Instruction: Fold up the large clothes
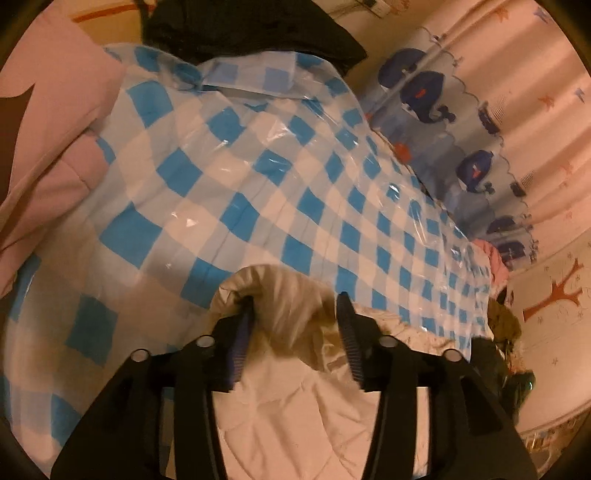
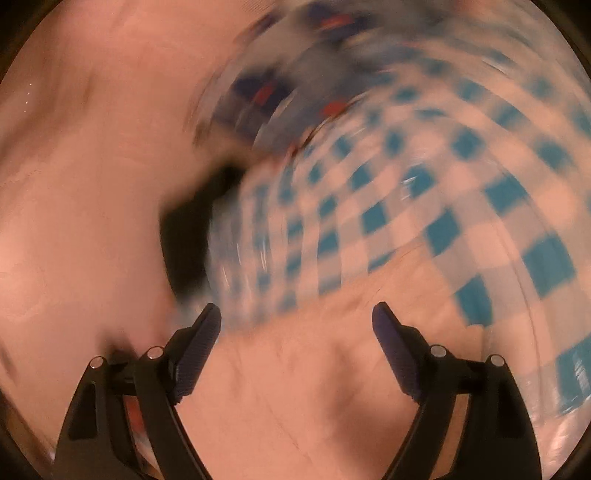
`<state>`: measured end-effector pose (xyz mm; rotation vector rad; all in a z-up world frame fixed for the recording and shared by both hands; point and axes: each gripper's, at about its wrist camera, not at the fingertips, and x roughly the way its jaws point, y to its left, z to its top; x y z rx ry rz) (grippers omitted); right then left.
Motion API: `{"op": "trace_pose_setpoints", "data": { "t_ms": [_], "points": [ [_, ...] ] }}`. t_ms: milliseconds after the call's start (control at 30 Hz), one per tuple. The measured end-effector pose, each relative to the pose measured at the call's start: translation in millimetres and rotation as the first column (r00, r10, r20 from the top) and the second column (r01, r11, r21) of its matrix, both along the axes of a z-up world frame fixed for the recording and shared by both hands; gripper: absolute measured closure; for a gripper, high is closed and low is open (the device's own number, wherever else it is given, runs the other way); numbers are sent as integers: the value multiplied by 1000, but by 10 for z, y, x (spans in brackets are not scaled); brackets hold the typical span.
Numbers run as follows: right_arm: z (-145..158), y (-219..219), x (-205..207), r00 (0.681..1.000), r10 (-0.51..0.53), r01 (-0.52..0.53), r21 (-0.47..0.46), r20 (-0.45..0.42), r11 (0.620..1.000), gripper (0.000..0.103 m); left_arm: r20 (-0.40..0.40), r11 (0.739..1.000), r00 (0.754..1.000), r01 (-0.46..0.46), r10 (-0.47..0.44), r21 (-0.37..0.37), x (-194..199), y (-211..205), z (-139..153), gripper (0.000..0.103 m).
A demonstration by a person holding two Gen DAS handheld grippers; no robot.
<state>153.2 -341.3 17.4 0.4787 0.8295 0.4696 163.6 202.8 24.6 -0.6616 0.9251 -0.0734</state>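
Nearest the left wrist camera, the left claw (image 1: 295, 306) sits low in the frame with its two dark ribbed fingers (image 1: 242, 332) spread around a bunched fold of cream quilted garment (image 1: 295, 398). The fingers stand apart with fabric filling the gap; whether they are pressing on it or only straddling it cannot be told. The cream garment spills back toward the camera beneath the claw, and its gathered edge pokes forward just past the fingertips.

Ahead of it lies a blue and white checked cloth (image 1: 258, 184) under a clear, glossy plastic sheet, running away from the claw toward a dark bundle (image 1: 251, 29) at the far end. A pink quilt (image 1: 55, 129) lies to the left, and a curtain printed with whales (image 1: 461, 155) hangs along the right.

The right wrist view is heavily blurred (the camera seems to be swinging). The right claw (image 2: 297, 314) is wide apart and holds nothing; pale pink fabric (image 2: 295, 387) lies directly beneath it, with the checked cloth beyond and to the right.

Judging from this, the left claw is the one at the garment, and the fold would travel forward, along the checked cloth's length.
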Motion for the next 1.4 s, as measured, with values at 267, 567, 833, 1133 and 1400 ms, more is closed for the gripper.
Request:
{"op": "trace_pose_setpoints", "data": {
  "t_ms": [267,567,833,1133,1400],
  "points": [
    [-589,1361,173,970,217,-242,-413,-109,878,22,139,972,980,110,-140,206,-115,-431,328,45],
    [-1250,1485,943,975,72,-166,-471,-211,866,21,-110,638,825,507,-555,579,88,-2215,-698,41],
    [-988,1323,1054,978,81,-147,-362,-190,921,21,-124,726,894,424,-430,542,284,-1973,-934,37],
    [-1280,1995,682,938,288,-346,-502,-192,793,6,-27,694,948,251,-317,675,-285,-1605,-765,29],
    [-827,1484,636,973,180,-226,-447,-144,866,6,2,625,950,204,-312,753,-499,-1647,-726,28]
  ]
}}
